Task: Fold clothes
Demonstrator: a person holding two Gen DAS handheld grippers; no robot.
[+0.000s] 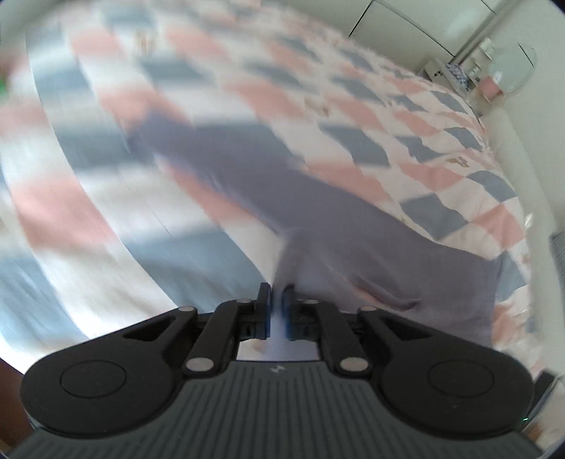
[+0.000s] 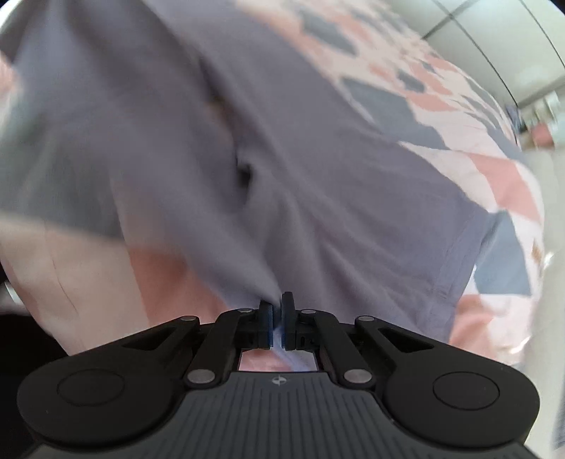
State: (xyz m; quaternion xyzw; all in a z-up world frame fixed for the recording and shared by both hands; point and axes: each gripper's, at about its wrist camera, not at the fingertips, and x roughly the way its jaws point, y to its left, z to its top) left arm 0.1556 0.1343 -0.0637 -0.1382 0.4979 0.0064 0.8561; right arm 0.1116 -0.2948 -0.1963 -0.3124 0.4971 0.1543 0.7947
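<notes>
A grey-purple garment [image 1: 317,219] lies stretched across a bed with a pink, blue and white checked cover [image 1: 406,116]. My left gripper [image 1: 277,293] is shut on an edge of the garment, which runs away from the fingers up and to the left. In the right wrist view the same garment [image 2: 282,141] fills most of the frame. My right gripper [image 2: 277,300] is shut on a pinched fold of it, with a hem [image 2: 455,254] showing at the right. Both views are blurred by motion.
The bed cover [image 2: 494,176] spreads under and around the garment. White wardrobe doors [image 1: 406,21] stand beyond the bed. A small dresser with a round mirror [image 1: 508,70] is at the far right. The bed's right edge [image 1: 512,247] drops off near a pale wall.
</notes>
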